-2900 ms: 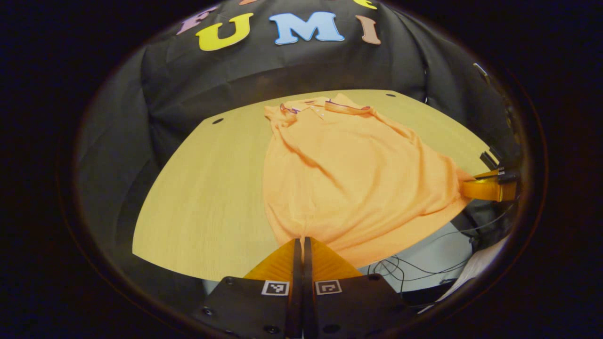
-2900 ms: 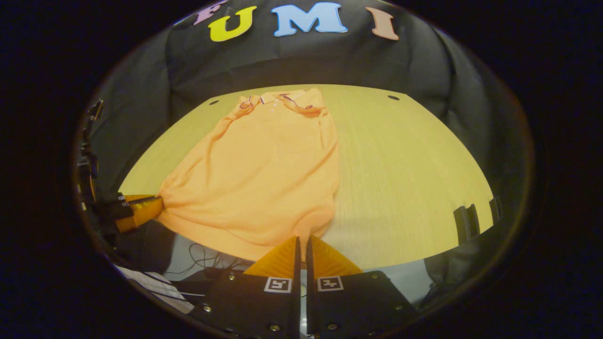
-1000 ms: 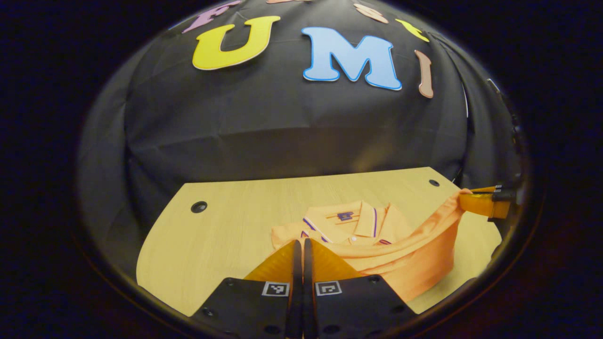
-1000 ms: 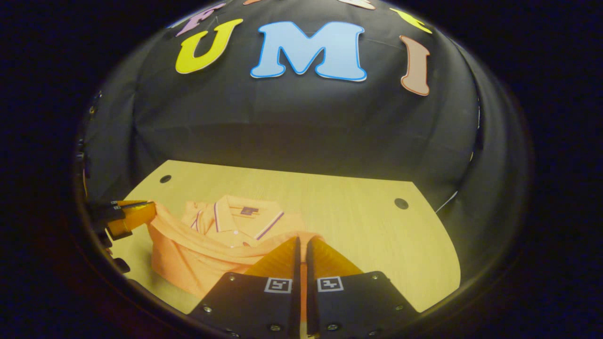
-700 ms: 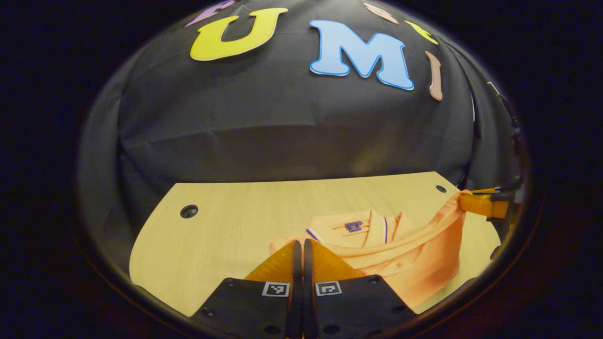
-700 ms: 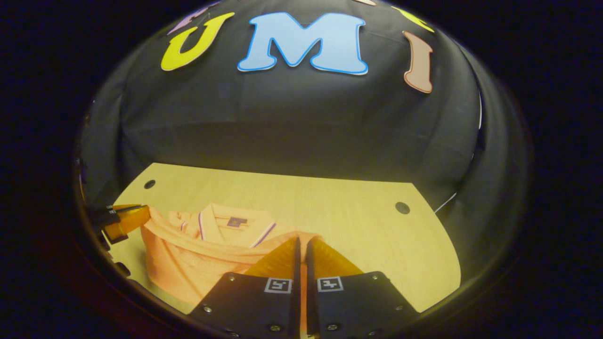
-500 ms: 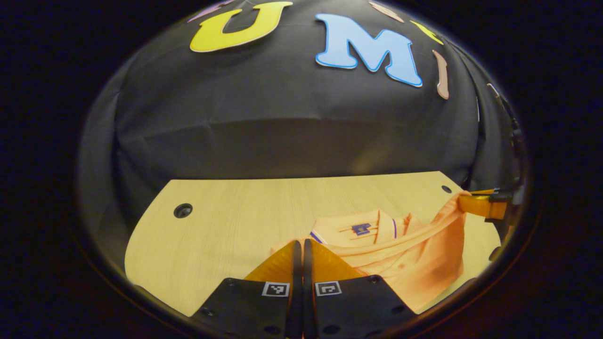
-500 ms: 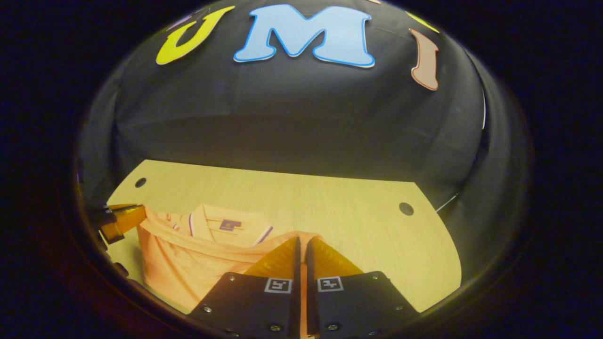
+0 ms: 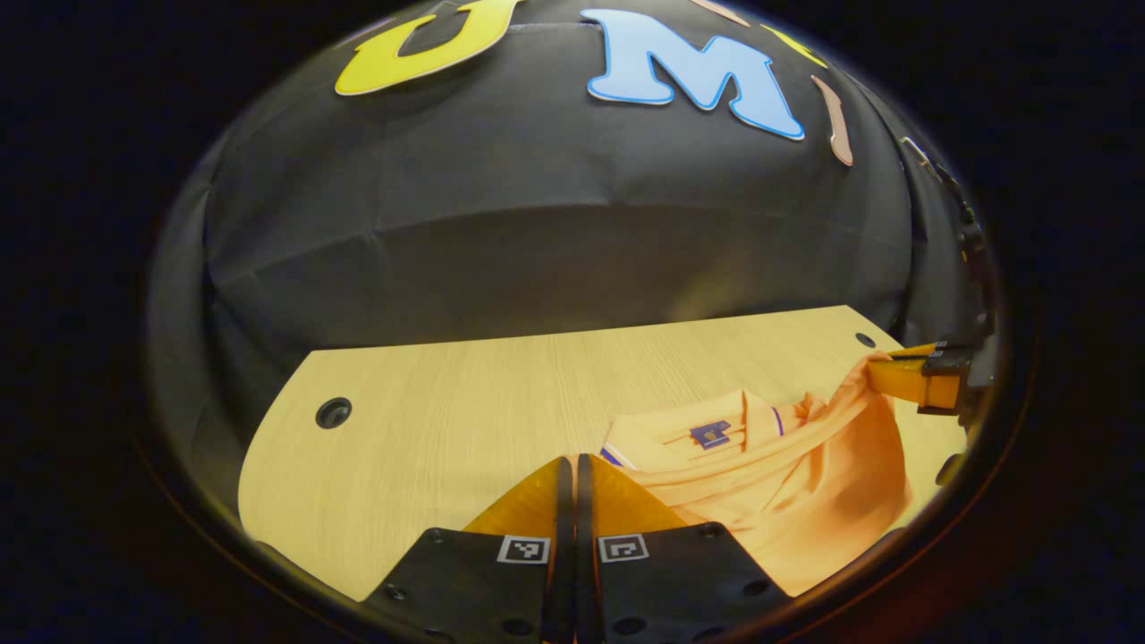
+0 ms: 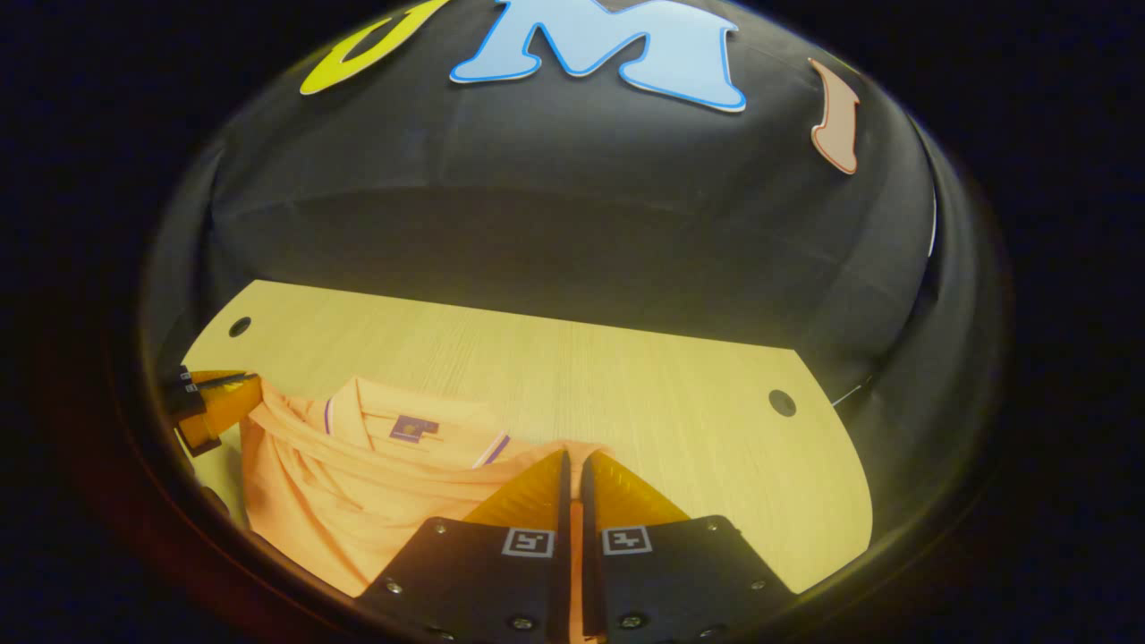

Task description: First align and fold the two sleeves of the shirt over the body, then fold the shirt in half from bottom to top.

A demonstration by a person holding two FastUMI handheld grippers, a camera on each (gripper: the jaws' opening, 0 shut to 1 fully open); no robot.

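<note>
The orange polo shirt (image 9: 796, 501) lies on the wooden table (image 9: 447, 420), its lower half lifted and doubled toward the collar (image 9: 707, 434). My left gripper (image 9: 568, 461) is shut on one hem corner, just short of the collar. At the right edge of the left gripper view, my right gripper (image 9: 899, 376) pinches the other hem corner, and the hem hangs between the two. In the right gripper view the shirt (image 10: 358, 510) and its collar (image 10: 411, 427) lie left of my right gripper (image 10: 572, 456), shut with cloth in it. The left gripper (image 10: 228, 398) holds its corner at far left.
Black cloth walls stand behind and beside the table (image 10: 680, 402). Round cable holes sit in the tabletop near the far corners (image 9: 333, 412) (image 10: 782, 402). Bare wood stretches beyond the collar to the back edge.
Both grippers have carried the hem from the table's near edge up over the body to the collar. In the last second they edged forward and lower, and the fold settled.
</note>
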